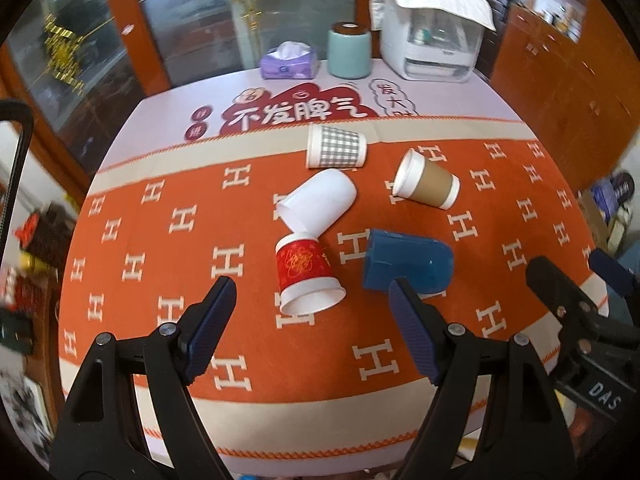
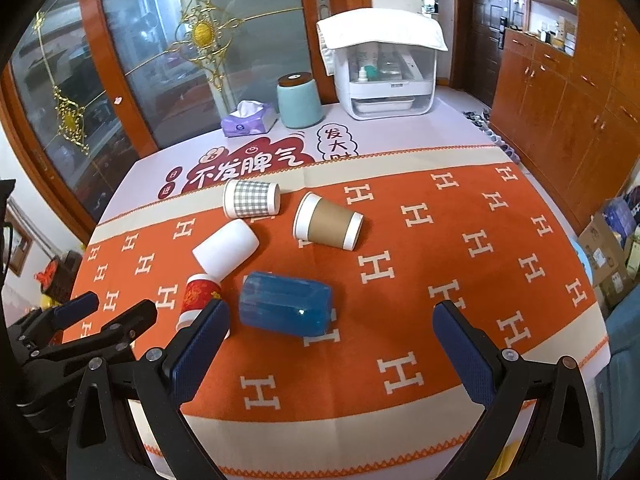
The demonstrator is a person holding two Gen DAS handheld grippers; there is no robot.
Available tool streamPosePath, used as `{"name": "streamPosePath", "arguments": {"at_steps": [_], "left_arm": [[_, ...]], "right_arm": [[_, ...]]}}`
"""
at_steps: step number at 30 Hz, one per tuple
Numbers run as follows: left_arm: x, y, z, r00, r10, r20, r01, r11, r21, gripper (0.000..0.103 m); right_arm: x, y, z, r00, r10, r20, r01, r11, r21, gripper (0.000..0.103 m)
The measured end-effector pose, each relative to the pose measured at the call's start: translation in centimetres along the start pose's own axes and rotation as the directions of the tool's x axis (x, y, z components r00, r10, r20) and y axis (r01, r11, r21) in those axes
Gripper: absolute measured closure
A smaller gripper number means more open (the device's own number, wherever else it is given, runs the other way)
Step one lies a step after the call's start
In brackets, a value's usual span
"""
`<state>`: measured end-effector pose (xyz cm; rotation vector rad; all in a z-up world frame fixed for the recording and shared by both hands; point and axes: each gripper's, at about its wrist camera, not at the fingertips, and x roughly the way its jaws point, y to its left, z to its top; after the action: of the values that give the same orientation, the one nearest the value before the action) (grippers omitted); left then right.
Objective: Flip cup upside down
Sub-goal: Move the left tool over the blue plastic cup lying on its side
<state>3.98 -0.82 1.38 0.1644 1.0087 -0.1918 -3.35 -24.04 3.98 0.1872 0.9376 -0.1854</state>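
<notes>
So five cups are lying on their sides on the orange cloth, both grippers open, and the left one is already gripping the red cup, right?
Not quite: the left gripper grips nothing. In the left wrist view the red cup lies untouched ahead of its open fingers. The rest holds.

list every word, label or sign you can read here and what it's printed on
"不发脾气": big white characters on the red cloud graphic of the table mat.
"发大财": black characters in the white cloud bubble on the mat; the last character is partly cut off.
"DAS": white letters on the right gripper body.
"H": repeated white pattern on the orange tablecloth.
Small side badges, red cup design: too small to read.
</notes>
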Motion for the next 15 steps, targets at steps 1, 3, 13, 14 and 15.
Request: {"name": "streamPosePath", "arguments": {"at_steps": [1,3,13,14,15], "left_arm": [[0.1,-0.1,0.2,1.0,-0.005,0.002,0.005,1.0,0.023,0.026],[0.4,-0.5,0.9,1.0,-0.022,-0.003,0.022,0.996,0.09,0.026],[3.1,-3.8,3.8,0.985,-0.154,-0.079,0.173,0.874,0.454,0.026],[3.6,-4.1,3.9,0.982,-0.164,-0.096,0.19,0.854,0.484,0.026],[4.1,-4.6,4.0,0.979,-0.169,-0.114,0.204,0.831,0.518,0.026]], "right_arm": [[0.3,-0.1,0.0,1.0,-0.002,-0.007,0.002,1.0,0.006,0.0],[1.1,-0.3,0.0,1.0,-0.014,-0.025,0.015,1.0,0.025,0.0],[5.7,-2.2,-2.2,0.988,0.01,-0.154,0.017,0.985,0.172,0.0],[6.2,-2.5,-2.6,0.986,0.014,-0.167,0.018,0.981,0.192,0.0],[6.6,-2.7,-3.0,0.985,0.017,-0.174,0.02,0.978,0.206,0.0]]}}
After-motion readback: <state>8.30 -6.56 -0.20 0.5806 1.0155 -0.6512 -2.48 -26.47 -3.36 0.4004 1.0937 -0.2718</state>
